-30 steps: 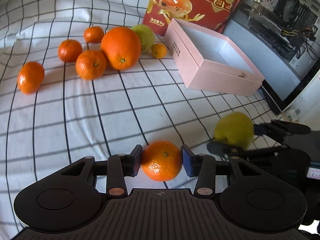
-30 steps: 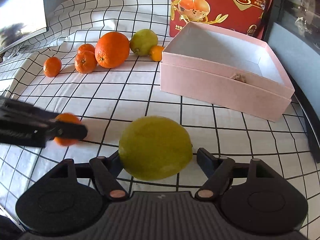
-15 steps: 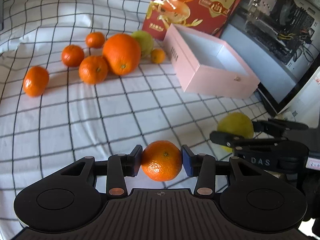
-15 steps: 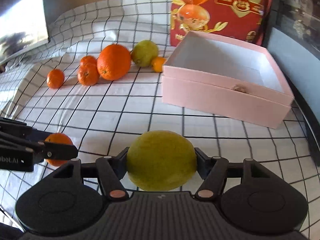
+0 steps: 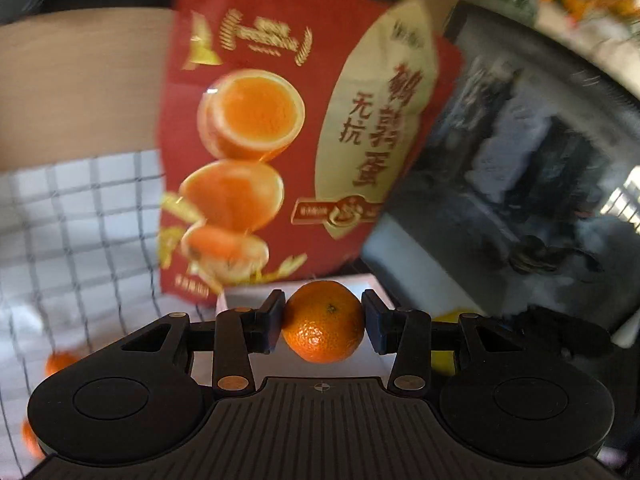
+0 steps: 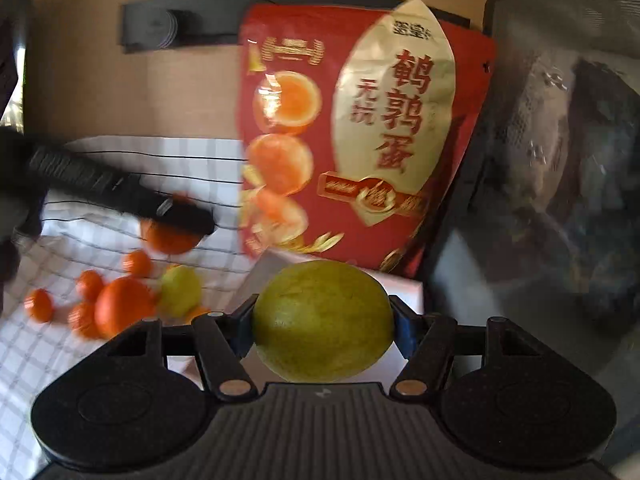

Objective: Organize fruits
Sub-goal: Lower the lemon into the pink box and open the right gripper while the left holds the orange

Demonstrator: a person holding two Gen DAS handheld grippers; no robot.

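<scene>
Here, the widest thing in both views is the surface [image 6: 120, 364], covered in a white cloth with a dark grid, reaching back to a plain tan wall. At the right stands a dark glass-fronted case [image 6: 560, 160], its contents blurred. Against it, just to its left, leans a red snack bag [image 5: 280, 140] printed with halved eggs and gold lettering. At the foot of the bag sits the pink box [image 6: 412, 294]; only slivers of its pale rim and inside show past the fruit in each view.

The left hand-held gripper [image 5: 323, 322] pinches a mandarin [image 5: 323, 322], both blue pads pressed against its sides, and the fruit hangs in front of the box's near edge. In the right wrist view that same gripper reaches in from the left as a dark bar with the mandarin at its tip, above the cloth.

The right hand-held gripper [image 6: 323, 322] is clamped on a green-yellow citrus [image 6: 323, 322], a pad touching each flank; the fruit hides most of the box behind it.

Left of the box, a cluster of loose fruit lies on the cloth: one large orange [image 6: 122, 306], a second green citrus [image 6: 180, 290] just beside it, and several small mandarins [image 6: 39, 305] around them, all blurred.
</scene>
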